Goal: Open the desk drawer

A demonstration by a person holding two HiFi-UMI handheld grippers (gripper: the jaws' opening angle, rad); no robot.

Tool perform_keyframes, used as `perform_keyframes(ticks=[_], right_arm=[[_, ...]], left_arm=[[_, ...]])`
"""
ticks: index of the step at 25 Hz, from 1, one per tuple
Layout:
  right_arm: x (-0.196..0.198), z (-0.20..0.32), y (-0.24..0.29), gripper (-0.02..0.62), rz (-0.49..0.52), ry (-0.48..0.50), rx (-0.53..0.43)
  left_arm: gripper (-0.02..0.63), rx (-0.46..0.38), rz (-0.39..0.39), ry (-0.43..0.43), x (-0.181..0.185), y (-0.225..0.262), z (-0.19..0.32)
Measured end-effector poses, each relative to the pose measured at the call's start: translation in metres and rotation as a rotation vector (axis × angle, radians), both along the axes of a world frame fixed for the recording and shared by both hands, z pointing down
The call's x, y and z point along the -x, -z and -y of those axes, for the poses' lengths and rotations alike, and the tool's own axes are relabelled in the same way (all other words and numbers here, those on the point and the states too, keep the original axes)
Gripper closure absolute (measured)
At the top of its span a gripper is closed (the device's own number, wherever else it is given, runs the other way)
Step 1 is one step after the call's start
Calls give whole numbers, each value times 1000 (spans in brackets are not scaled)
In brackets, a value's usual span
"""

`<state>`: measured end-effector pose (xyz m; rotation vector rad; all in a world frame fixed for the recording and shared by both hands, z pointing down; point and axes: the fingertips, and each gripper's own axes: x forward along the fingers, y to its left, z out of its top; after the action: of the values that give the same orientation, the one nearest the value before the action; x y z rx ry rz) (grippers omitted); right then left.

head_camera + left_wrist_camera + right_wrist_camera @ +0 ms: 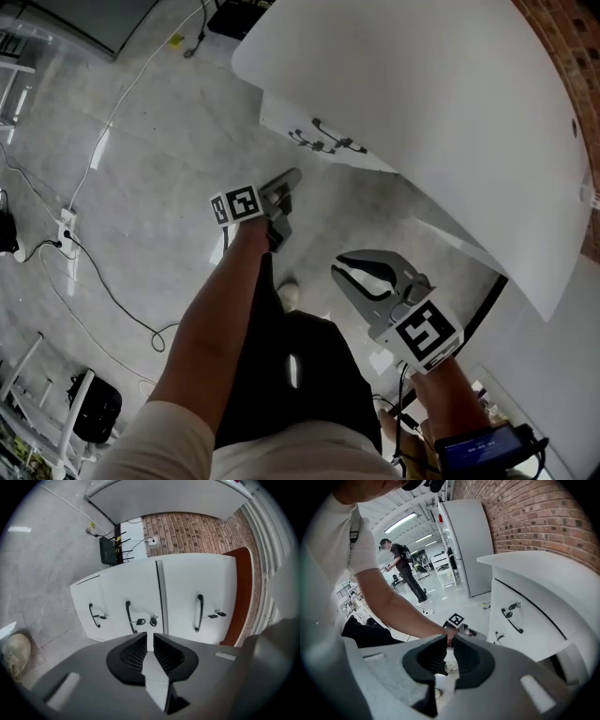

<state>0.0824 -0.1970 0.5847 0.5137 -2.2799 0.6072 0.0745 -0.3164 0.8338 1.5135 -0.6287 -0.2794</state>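
The white desk (422, 84) fills the upper right of the head view; its drawer front (300, 117) faces the floor side and carries dark handles (323, 142). In the left gripper view the drawer fronts (140, 592) all sit flush and shut, with three black handles (129, 617) and keys (153, 619) in the locks. My left gripper (289, 180) is shut and empty, a short way in front of the drawers and pointing at them. My right gripper (339, 265) hangs lower, beside the desk, shut on nothing. A handle (512, 620) shows in the right gripper view.
Cables and a power strip (66, 228) lie on the grey floor at left. A shoe (289, 295) stands below the left gripper. Behind the desk are a brick wall (197, 531) and a black box (108, 550). A person (403, 569) walks far off.
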Motion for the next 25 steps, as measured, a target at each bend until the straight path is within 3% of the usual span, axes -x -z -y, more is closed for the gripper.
perform_keyframes(ticks=[10, 14, 18, 25], right_arm=[[-16, 12, -77, 551, -41, -35, 70], [-14, 11, -92, 552, -41, -32, 87], [-16, 14, -97, 552, -36, -59, 97], [-17, 12, -100, 552, -45, -47, 102]], left_arm=[[517, 13, -34, 68, -21, -75, 71], [517, 5, -67, 66, -31, -81, 82], [568, -9, -122, 71, -34, -79, 85], [577, -9, -119, 56, -30, -79, 78]])
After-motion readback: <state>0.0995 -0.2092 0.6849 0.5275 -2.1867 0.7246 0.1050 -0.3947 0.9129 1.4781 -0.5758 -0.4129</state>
